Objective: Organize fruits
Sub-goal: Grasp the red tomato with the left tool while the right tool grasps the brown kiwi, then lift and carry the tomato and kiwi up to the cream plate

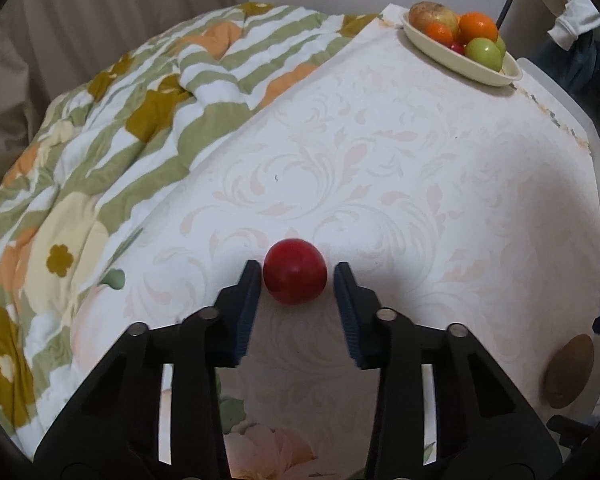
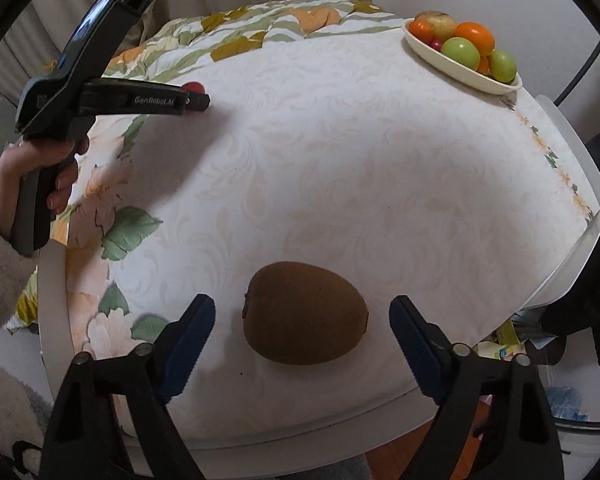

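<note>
Left gripper: angled steeply down over the bench, which carries a white cloth with a pale scroll pattern. A small red fruit sits on the cloth between the two blue-padded fingers. The left pad lies against or just beside the fruit's flank; a thin gap shows at the right pad. The fingers are therefore drawn in close around the fruit but not clamped on it from both sides. The fruit rests on the cloth.

Right gripper: also pointing down at the bench. A brown kiwi lies on its side on the cloth between the fingers. Clear cloth shows on both sides of the kiwi, so the fingers stand released, with nothing held.

In the right wrist view, a hand in a pale fleecy sleeve grips the handle of the left gripper at far left, its tip at the red fruit.

At the far right corner of the bench stands a cream oval dish. It holds two oranges, green apples, a small red fruit and a large tan-brown fruit, piled together.

A floral quilt in green, orange and mustard lies beyond the bench's left edge.
</note>
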{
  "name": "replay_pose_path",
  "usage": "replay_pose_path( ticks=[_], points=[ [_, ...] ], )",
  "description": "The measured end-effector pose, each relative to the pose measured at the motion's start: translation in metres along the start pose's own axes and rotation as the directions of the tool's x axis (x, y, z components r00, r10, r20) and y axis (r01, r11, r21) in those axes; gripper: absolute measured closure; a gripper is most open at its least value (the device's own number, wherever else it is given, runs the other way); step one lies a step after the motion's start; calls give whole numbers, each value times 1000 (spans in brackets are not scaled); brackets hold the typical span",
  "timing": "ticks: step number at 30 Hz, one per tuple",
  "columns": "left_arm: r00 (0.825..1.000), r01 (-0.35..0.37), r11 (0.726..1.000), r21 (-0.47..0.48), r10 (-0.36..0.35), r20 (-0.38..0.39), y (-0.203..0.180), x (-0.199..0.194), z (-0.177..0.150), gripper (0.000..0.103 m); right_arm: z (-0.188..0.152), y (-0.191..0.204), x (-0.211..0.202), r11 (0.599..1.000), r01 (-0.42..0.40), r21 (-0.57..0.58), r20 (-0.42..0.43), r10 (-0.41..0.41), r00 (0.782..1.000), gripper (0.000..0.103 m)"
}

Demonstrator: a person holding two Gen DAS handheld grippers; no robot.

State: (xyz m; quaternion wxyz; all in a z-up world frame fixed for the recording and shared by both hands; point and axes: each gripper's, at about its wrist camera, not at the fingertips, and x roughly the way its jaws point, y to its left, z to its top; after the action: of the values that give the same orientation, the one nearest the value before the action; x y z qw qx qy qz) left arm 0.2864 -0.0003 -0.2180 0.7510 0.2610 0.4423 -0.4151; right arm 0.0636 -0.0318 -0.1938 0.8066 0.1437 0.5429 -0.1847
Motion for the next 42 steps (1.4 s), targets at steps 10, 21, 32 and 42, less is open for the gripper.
replay_pose_path(
  ticks=[10,21,32,42],
  points=[
    [1000,-6,1000,1,6,5,1,0,-4,65,-4,4,5,1000,-11,-14,-21,11,1000,28],
    [1000,-1,1000,-31,1,-3,0,-8,-14,65,-3,-1,12,1000,-5,-7,-29,5,1000,42],
    [1000,-6,997,-81,8,22,-2,-40,-20,65,3,-5,-2,1000,-15,-26,19,15,1000,42],
    [993,11,993,-118,2,115,-19,-95,-2,65,33,-31,-45,1000,-16,-24,136,19,991,42]
  ],
)
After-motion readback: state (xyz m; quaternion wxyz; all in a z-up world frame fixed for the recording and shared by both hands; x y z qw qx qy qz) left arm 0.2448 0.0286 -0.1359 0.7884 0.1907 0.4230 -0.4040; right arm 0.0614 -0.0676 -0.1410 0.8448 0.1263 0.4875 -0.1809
